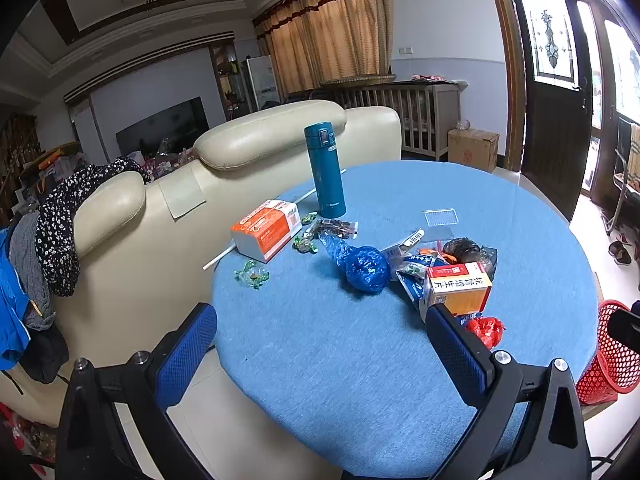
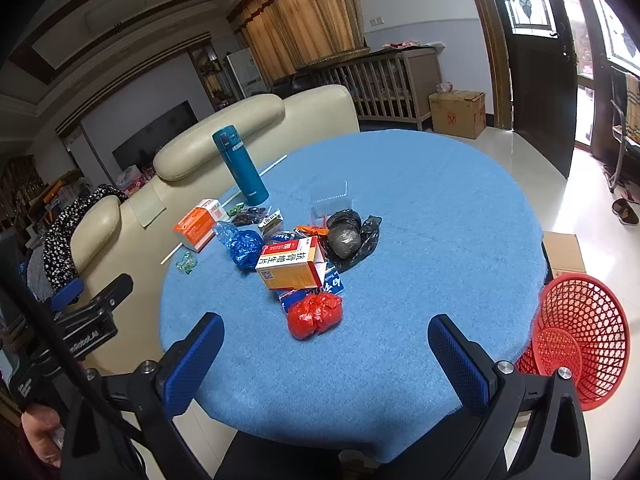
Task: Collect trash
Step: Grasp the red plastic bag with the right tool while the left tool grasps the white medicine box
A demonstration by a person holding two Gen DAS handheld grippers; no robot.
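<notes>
Trash lies in a heap mid-table: a red crumpled bag point(image 2: 315, 315), a yellow and white medicine box point(image 2: 291, 267), a blue crumpled bag point(image 2: 245, 245), a black bag point(image 2: 349, 235) and an orange and white box point(image 2: 197, 229). The same blue bag point(image 1: 366, 268), medicine box point(image 1: 458, 286) and red bag point(image 1: 486, 330) show in the left wrist view. My right gripper point(image 2: 326, 334) hovers open just short of the red bag. My left gripper point(image 1: 322, 322) is open over the table's near edge, empty. Green candy wrappers point(image 1: 252, 275) lie to the left.
A red mesh basket point(image 2: 582, 336) stands on the floor at the table's right edge. A teal flask point(image 1: 325, 170) stands upright at the far left of the blue round table point(image 2: 440, 220). A cream sofa point(image 1: 168, 200) presses against the table's left side. A white stick point(image 1: 256, 228) lies under the orange box.
</notes>
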